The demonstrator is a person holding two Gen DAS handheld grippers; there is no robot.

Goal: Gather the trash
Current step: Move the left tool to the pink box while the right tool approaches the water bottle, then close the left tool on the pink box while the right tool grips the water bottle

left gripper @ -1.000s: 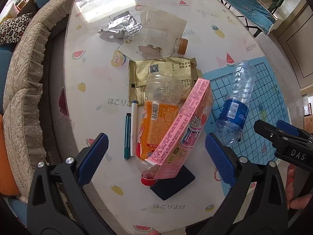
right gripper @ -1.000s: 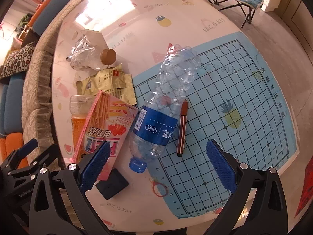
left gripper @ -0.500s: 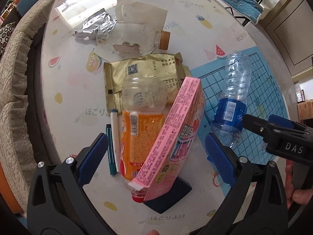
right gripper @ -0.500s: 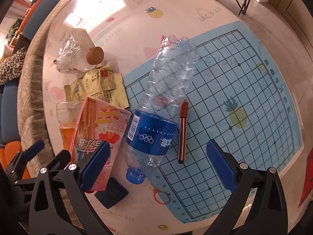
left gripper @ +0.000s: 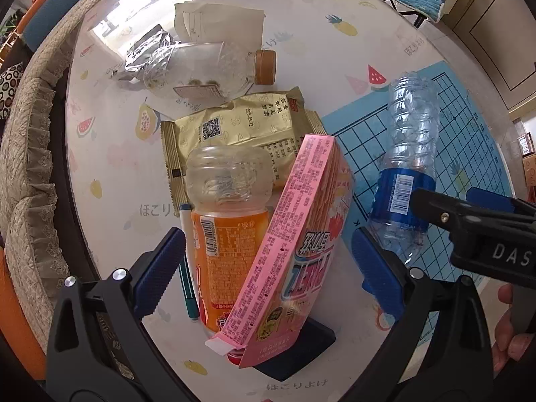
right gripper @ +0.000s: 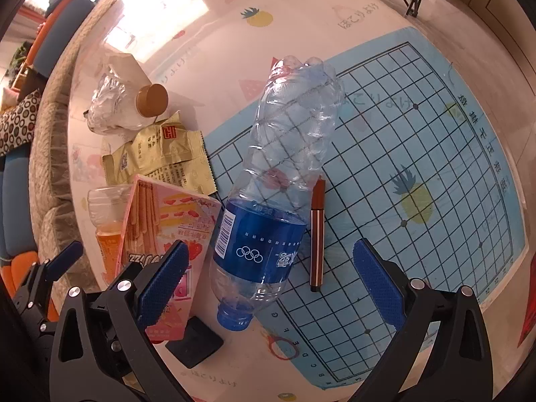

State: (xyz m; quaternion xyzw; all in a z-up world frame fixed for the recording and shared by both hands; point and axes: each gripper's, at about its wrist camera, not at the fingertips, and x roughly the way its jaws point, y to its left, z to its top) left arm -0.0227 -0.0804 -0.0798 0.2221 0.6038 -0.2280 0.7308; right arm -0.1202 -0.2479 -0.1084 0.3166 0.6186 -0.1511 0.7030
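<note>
Water bottle (right gripper: 278, 181): clear ribbed plastic, crumpled, glossy blue label; orange-label bottle (left gripper: 227, 221): clear plastic, shiny film wrap; pink box (left gripper: 294, 251): printed cardboard, slight sheen; gold wrapper (left gripper: 248, 130): creased metallic foil; silver wrapper (left gripper: 147, 50): crinkled foil; table (left gripper: 110, 154): smooth, glossy; gripper pads (right gripper: 164, 278): blue, finely textured, were seen on matt black plastic frames with metal screws.
</note>
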